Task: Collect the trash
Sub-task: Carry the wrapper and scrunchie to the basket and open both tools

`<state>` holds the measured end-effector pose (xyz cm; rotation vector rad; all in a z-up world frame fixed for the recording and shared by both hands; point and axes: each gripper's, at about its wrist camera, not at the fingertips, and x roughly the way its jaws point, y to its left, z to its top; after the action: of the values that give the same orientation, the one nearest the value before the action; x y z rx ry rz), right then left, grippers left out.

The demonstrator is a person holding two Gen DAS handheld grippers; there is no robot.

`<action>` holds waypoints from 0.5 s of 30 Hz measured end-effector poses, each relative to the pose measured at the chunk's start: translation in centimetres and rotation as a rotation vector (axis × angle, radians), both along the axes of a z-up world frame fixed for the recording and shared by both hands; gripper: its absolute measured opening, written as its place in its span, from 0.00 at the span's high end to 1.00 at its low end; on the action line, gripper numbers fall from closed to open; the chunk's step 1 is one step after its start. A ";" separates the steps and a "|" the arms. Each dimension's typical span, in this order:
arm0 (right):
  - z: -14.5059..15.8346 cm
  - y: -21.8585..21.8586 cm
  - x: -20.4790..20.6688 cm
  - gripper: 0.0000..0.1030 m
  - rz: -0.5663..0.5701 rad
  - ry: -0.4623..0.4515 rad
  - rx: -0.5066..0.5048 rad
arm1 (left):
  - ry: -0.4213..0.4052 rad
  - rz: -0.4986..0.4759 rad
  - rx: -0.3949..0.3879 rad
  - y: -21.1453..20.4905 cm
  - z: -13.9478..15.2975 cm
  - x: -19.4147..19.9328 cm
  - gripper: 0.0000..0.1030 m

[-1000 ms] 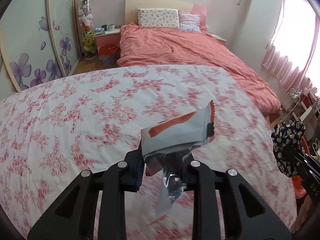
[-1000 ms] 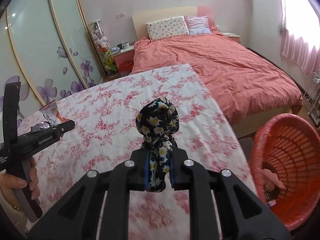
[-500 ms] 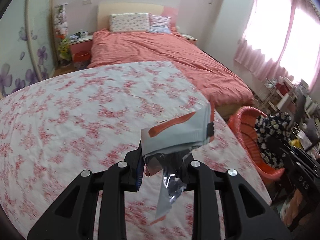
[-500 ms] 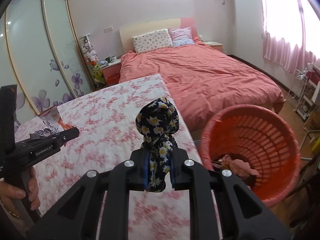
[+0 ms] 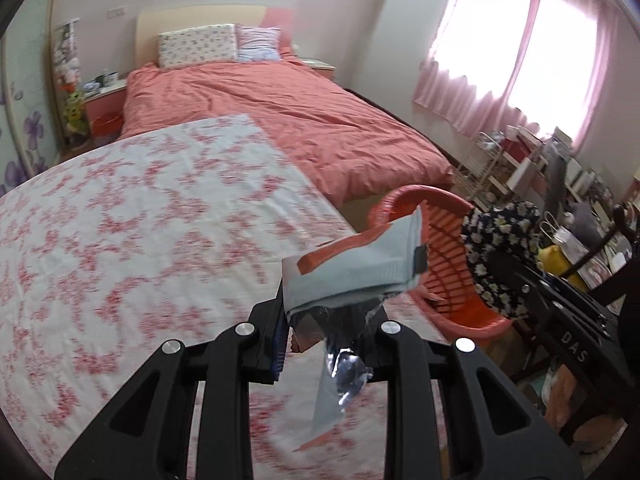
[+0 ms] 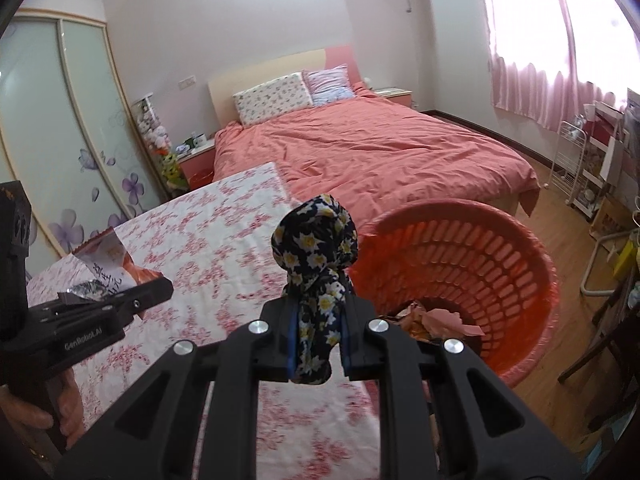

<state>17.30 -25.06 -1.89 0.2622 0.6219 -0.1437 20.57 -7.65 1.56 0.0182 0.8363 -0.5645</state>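
One basket (image 6: 500,240), one wrapper (image 5: 360,264), one floral cloth (image 6: 316,248), two pillows (image 6: 274,98).

Basket (image 6: 520,280) standing on the floor (image 6: 560,200) off the right edge of the surface (image 6: 208,248), with scraps (image 6: 436,318) lying in its bottom. Bed (image 6: 380,152) lying beyond the surface's far edge, pillows (image 6: 274,98) at its far end. Nightstand (image 6: 196,156) sitting left of the bed's head.

Floral tablecloth (image 5: 132,216) motion-blurred, basket (image 5: 448,240) partly hidden behind wrapper (image 5: 356,264)
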 end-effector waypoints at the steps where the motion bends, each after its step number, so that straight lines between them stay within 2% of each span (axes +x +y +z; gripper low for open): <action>1: 0.0 -0.5 -0.2 0.84 -0.009 -0.003 0.003 | 0.001 -0.014 -0.003 -0.7 -0.1 0.0 0.76; 15: -1.7 -8.7 -2.4 0.83 -0.140 -0.006 0.048 | 0.039 -0.198 -0.029 -10.7 -1.8 -1.2 0.76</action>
<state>14.92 -33.78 -3.60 0.3529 0.6016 -0.2627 19.36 -18.37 -0.19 0.0643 0.8690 -0.7654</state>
